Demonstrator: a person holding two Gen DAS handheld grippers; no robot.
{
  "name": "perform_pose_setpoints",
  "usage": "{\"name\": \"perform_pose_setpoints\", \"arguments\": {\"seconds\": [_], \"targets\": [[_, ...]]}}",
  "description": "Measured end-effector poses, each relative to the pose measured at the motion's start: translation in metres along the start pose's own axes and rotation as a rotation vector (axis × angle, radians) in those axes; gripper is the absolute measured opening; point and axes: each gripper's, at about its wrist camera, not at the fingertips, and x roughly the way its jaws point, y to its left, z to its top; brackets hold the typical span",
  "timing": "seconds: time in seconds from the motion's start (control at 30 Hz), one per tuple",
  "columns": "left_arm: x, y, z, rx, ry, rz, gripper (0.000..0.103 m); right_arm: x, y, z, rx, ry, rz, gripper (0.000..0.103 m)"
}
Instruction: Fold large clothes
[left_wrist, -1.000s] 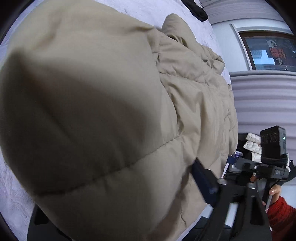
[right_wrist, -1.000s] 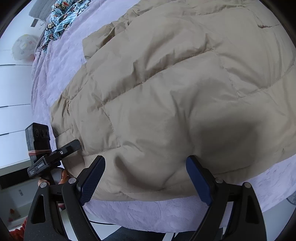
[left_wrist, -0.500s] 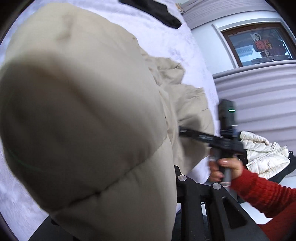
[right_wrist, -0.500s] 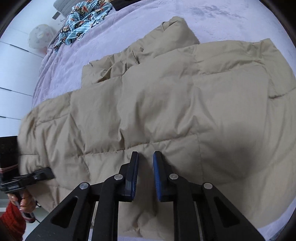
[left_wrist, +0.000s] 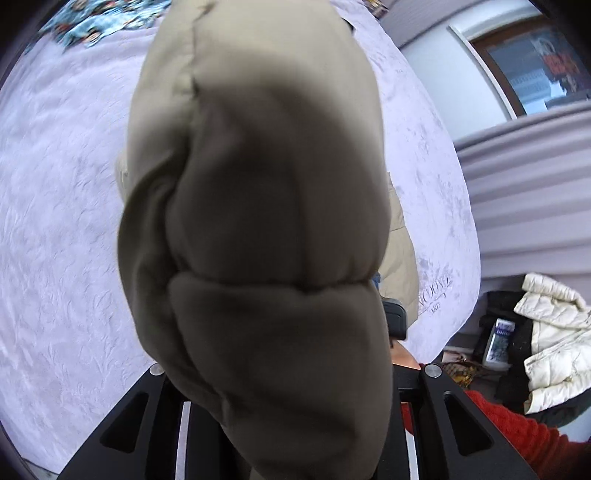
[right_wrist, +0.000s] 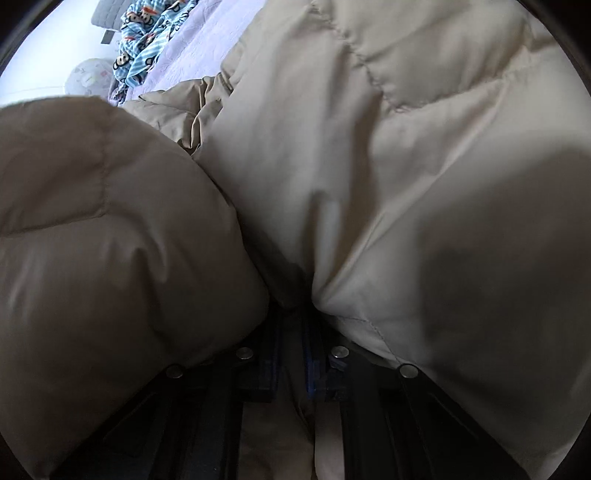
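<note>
**Both grippers lift a beige puffer coat off the bed for a fold**

Two grippers have hold of one beige puffer coat (right_wrist: 388, 155) above a bed covered in a pale lilac bedspread (left_wrist: 55, 221). The right gripper (right_wrist: 291, 332) is pinched nearly shut, a gather of quilted fabric caught between its blue pads, with the coat ballooning to either side of it. The left gripper (left_wrist: 280, 373) is almost wholly buried under a bulging, lifted section of the same coat (left_wrist: 258, 221); its fingertips are hidden, so how wide it stands cannot be told, though the fabric appears to hang from it. From the left camera the coat runs straight ahead, its long axis stretching away from the gripper toward the far side of the bed, where a blue patterned cloth (left_wrist: 96, 22) lies. The lower hem end sits nearest both grippers, and the rest trails forward onto the bedspread. Carrying that held end forward along the coat's length looks like the coming fold. A white jacket (left_wrist: 546, 332) sits piled beside the bed.
</note>
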Motion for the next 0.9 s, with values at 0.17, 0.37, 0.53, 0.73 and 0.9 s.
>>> {"name": "perform_pose_setpoints", "arguments": {"seconds": [0.17, 0.37, 0.53, 0.73, 0.9], "targets": [[0.028, -0.037, 0.017, 0.102, 0.092, 0.02, 0.031, -0.06, -0.032, -0.025, 0.066, -0.104, 0.051, 0.011], [0.058, -0.052, 0.037, 0.132, 0.17, -0.205, 0.053, -0.11, -0.075, -0.073, 0.191, -0.223, 0.09, 0.012], [0.103, -0.062, 0.058, 0.146, 0.183, -0.25, 0.053, -0.135, -0.096, -0.115, 0.27, -0.301, 0.092, 0.016], [0.143, -0.082, 0.09, 0.201, 0.219, -0.194, 0.058, -0.181, -0.078, -0.173, 0.204, -0.428, 0.024, 0.077], [0.152, -0.115, 0.102, 0.277, 0.185, -0.11, 0.058, -0.184, -0.033, -0.19, 0.041, -0.375, 0.037, 0.082]]}}
